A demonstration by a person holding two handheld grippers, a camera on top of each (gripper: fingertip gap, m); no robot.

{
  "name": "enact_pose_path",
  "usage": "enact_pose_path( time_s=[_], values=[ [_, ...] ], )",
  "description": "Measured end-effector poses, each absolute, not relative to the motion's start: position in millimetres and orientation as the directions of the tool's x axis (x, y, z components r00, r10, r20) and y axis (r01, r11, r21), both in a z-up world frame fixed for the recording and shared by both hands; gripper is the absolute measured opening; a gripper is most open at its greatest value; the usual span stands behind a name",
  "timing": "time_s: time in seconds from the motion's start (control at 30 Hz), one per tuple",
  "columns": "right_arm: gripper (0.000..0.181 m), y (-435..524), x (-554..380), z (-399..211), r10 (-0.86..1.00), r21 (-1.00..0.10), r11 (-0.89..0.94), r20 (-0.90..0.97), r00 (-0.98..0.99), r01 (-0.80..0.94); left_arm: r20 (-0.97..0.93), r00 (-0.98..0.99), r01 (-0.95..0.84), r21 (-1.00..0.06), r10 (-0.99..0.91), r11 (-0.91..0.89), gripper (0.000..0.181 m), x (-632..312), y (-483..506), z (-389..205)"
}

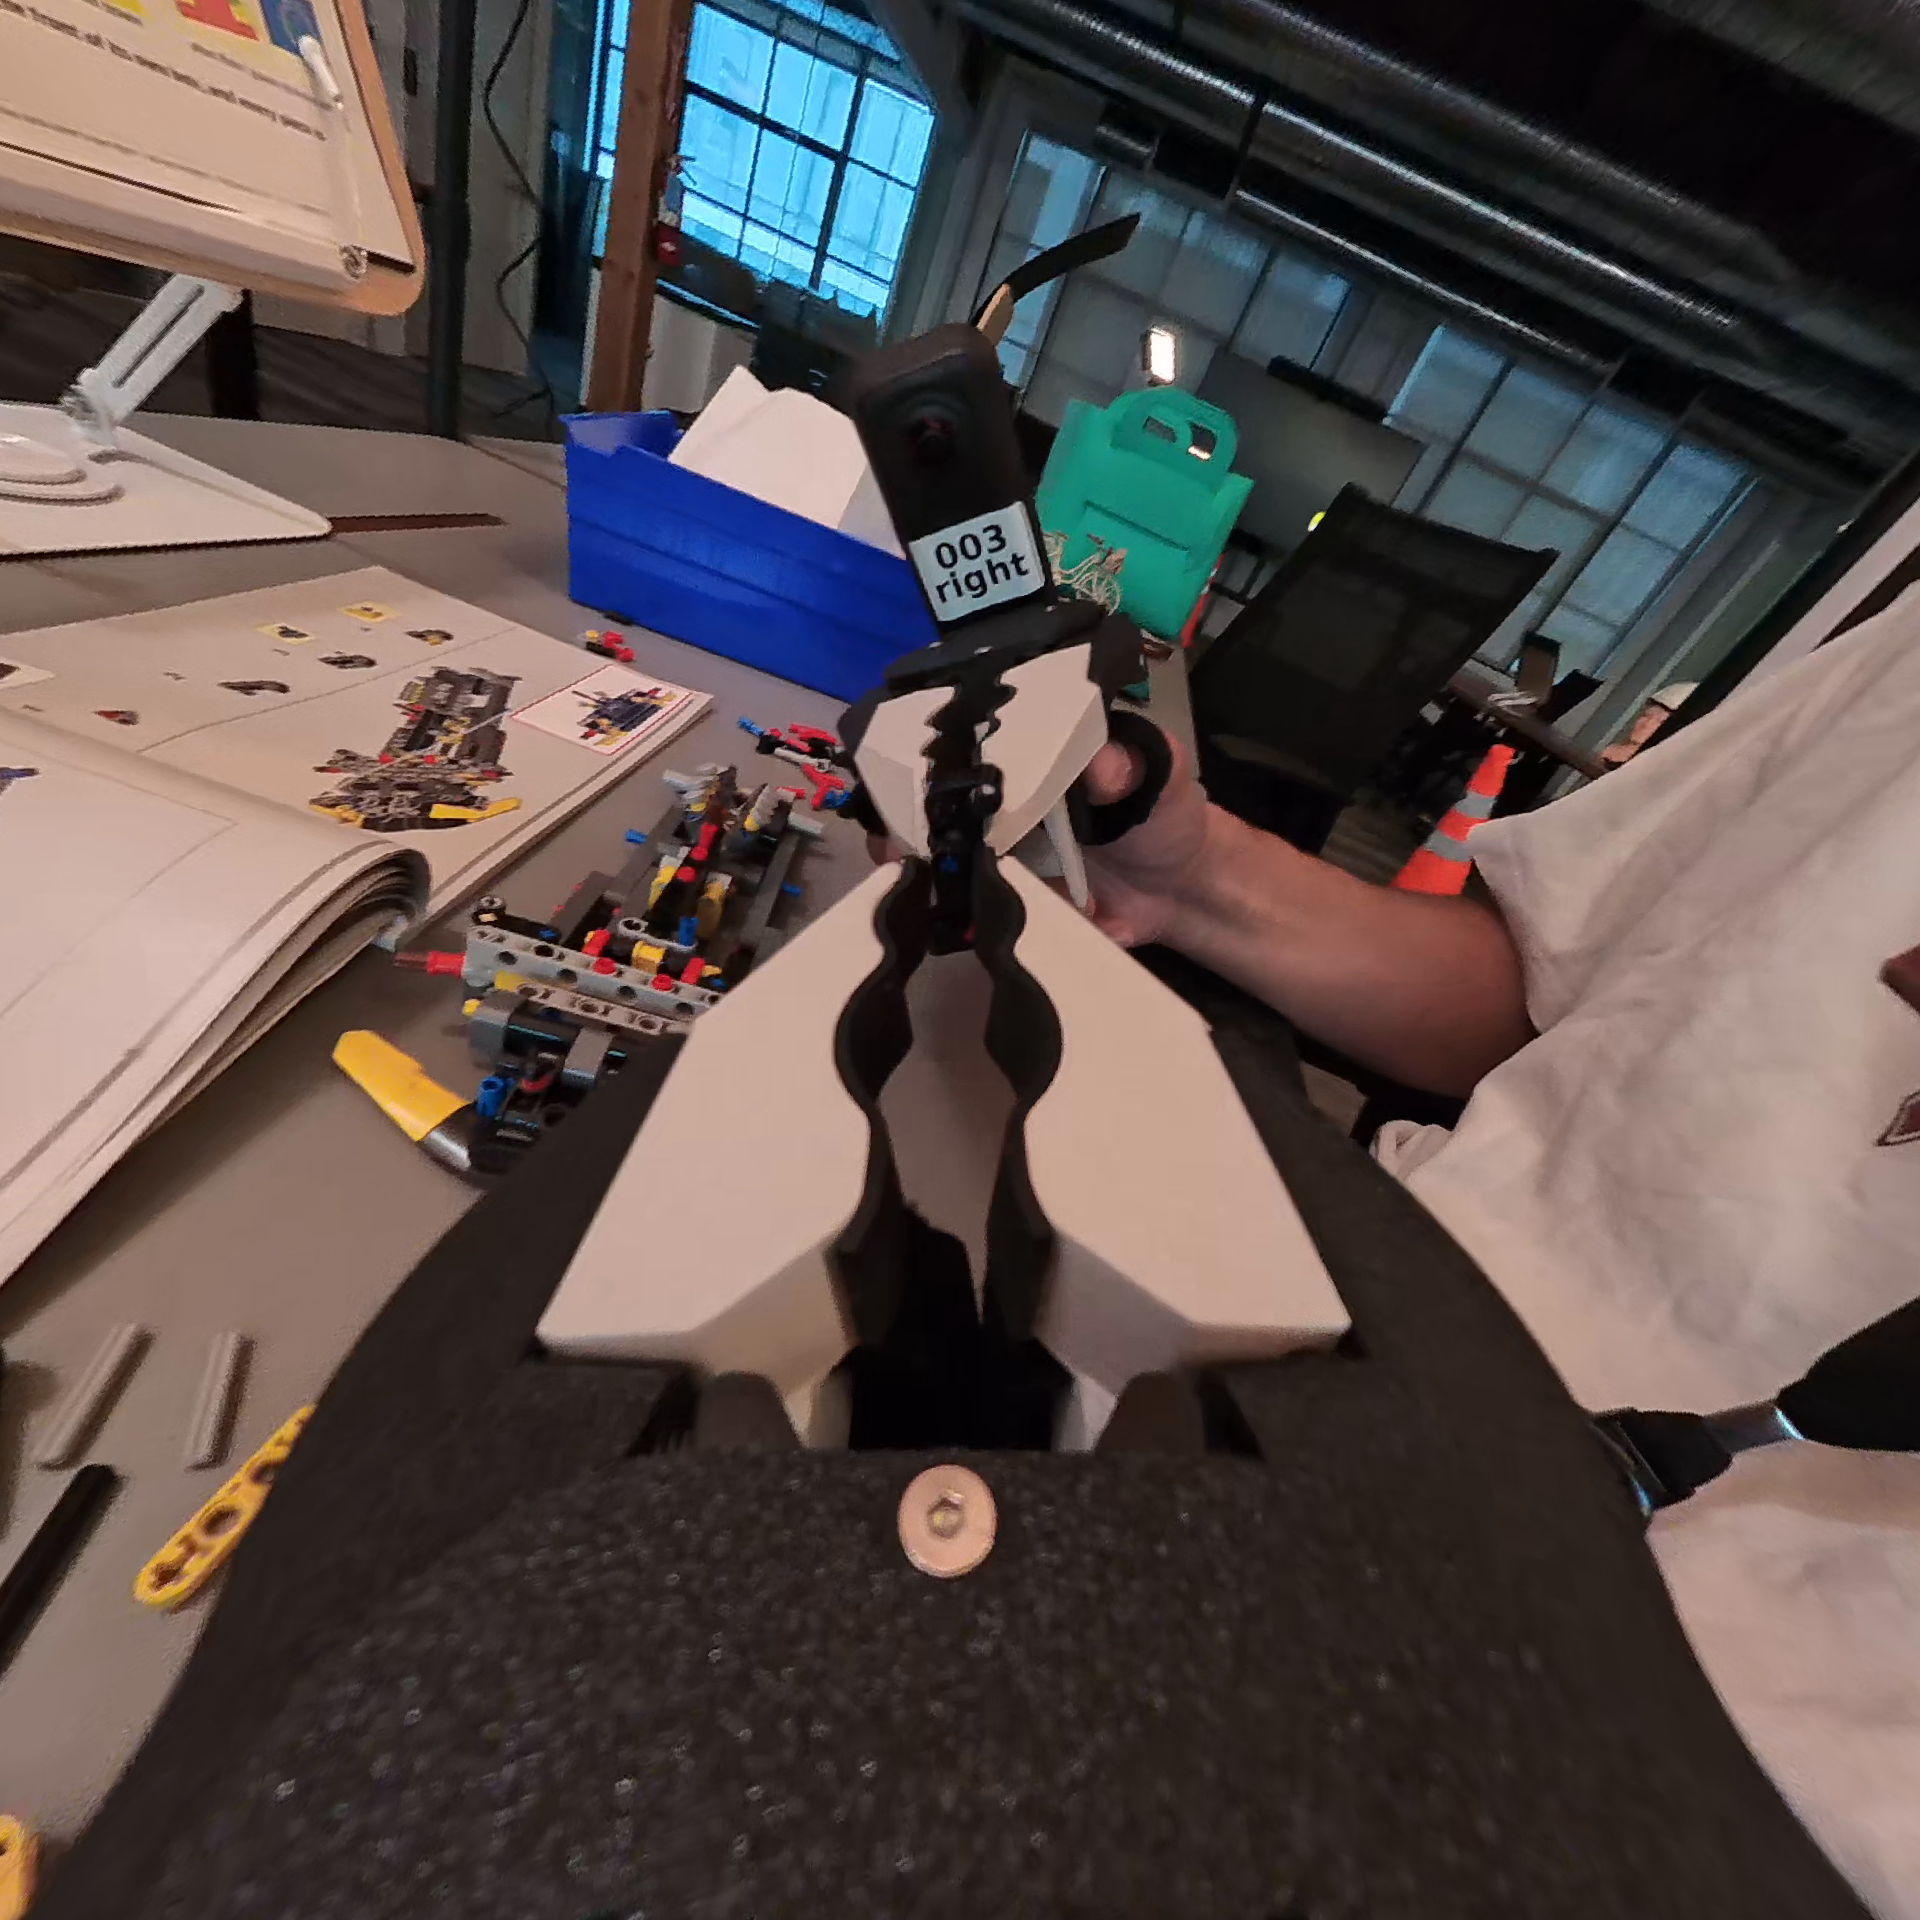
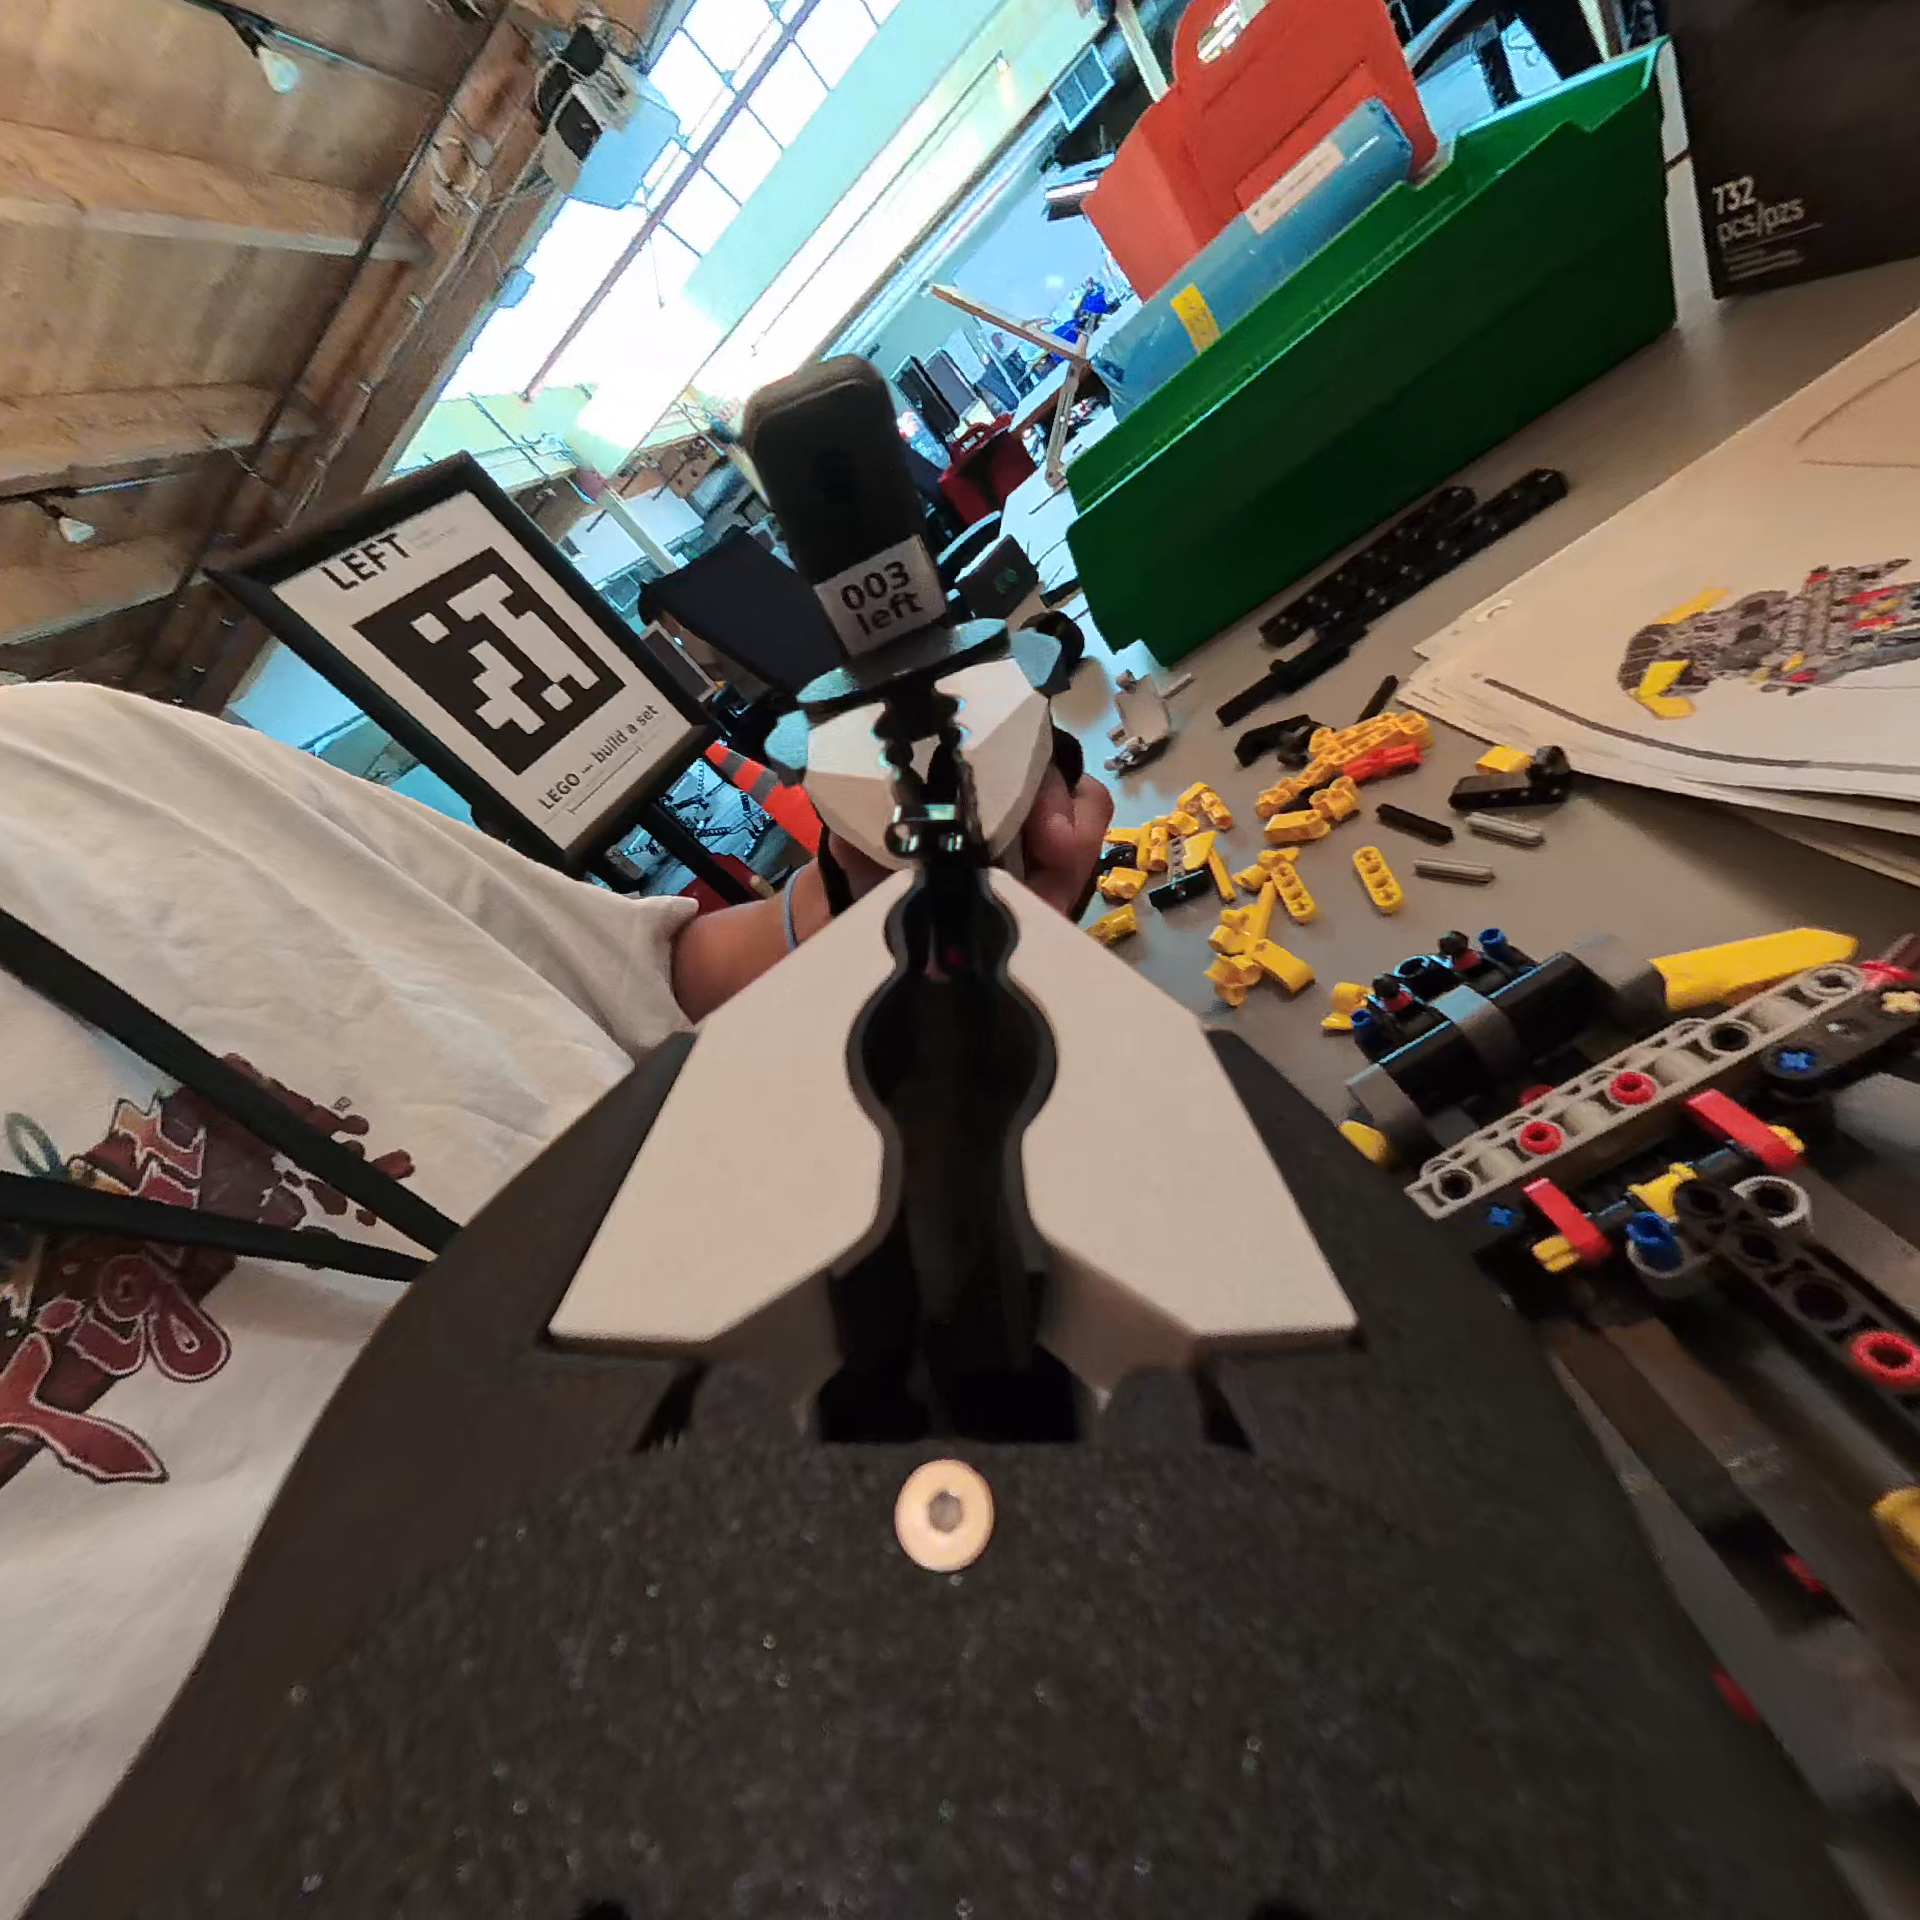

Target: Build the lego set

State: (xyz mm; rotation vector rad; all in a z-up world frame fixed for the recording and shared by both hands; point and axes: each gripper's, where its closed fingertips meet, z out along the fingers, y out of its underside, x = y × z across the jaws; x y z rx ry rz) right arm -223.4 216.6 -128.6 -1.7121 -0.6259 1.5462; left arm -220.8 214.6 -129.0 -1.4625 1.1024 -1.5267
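Note:
My left gripper (image 1: 954,896) and my right gripper (image 2: 945,896) point tip to tip above the table. Both are shut on a slim black lego sub-assembly (image 1: 951,831) with a small blue pin; it also shows in the right wrist view (image 2: 940,831), with a red bit inside my right jaws. The right gripper shows in the left wrist view (image 1: 961,769), the left one in the right wrist view (image 2: 925,810). Whether it is one joined piece or two pressed together is hidden. The partly built model (image 1: 623,935) lies on the table below; it also shows in the right wrist view (image 2: 1662,1143).
An open instruction booklet (image 1: 260,831) lies beside the model, also in the right wrist view (image 2: 1714,675). Loose yellow pieces (image 2: 1278,831) and black beams (image 2: 1403,561) lie near a green bin (image 2: 1351,416). A blue bin (image 1: 707,561) stands behind. A yellow beam (image 1: 208,1527) lies near me. My left and right fingertips are right by each other.

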Motion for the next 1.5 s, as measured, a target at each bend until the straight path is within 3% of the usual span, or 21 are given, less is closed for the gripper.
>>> enact_pose_path(
  time_s=[0.3, 0.4, 0.5, 0.7, 0.9, 1.2, 1.37, 1.5],
  values=[
    [0.006, 213.5, -222.7, -127.3, 0.766, -0.781, -0.612, -0.624, 0.152, -0.121, 0.323, -0.097, -0.074, -0.946, -0.941, -0.317, 0.006, -217.2, 206.0, -133.4],
    [0.006, 215.9, -218.9, -139.1, 0.791, -0.823, -0.569, -0.549, 0.271, -0.008, 0.279, -0.044, -0.118, -0.955, -0.959, -0.272, 0.007, -215.5, 210.3, -143.2],
    [0.006, 220.4, -206.1, -147.9, 0.787, -0.821, -0.555, -0.466, 0.406, 0.133, 0.221, 0.018, -0.159, -0.962, -0.975, -0.221, 0.022, -215.3, 216.5, -151.3],
    [0.006, 203.0, -164.3, -200.0, 0.767, -0.576, -0.609, -0.255, 0.588, 0.545, 0.139, 0.035, -0.213, -0.967, -0.99, -0.143, 0.018, -214.7, 213.8, -160.4],
    [0.006, 183.1, -149.2, -226.0, 0.775, -0.401, -0.616, -0.157, 0.612, 0.678, 0.043, 0.051, -0.298, -0.953, -0.998, -0.057, 0.014, -212.1, 212.3, -176.1],
    [0.006, 178.0, -144.0, -246.9, 0.788, -0.324, -0.607, -0.122, 0.604, 0.726, 0.109, 0.059, -0.245, -0.962, -0.992, -0.12, 0.012, -215.9, 217.1, -167.2],
    [0.006, 182.4, -146.0, -246.6, 0.771, -0.359, -0.622, -0.125, 0.625, 0.696, 0.097, 0.068, -0.272, -0.956, -0.993, -0.112, 0.012, -215.9, 218.4, -172.7],
    [0.022, 183.7, -145.7, -242.1, 0.767, -0.426, -0.618, -0.145, 0.624, 0.661, 0.074, 0.064, -0.293, -0.952, -0.995, -0.09, 0.012, -215.0, 216.3, -176.3]
  ],
)
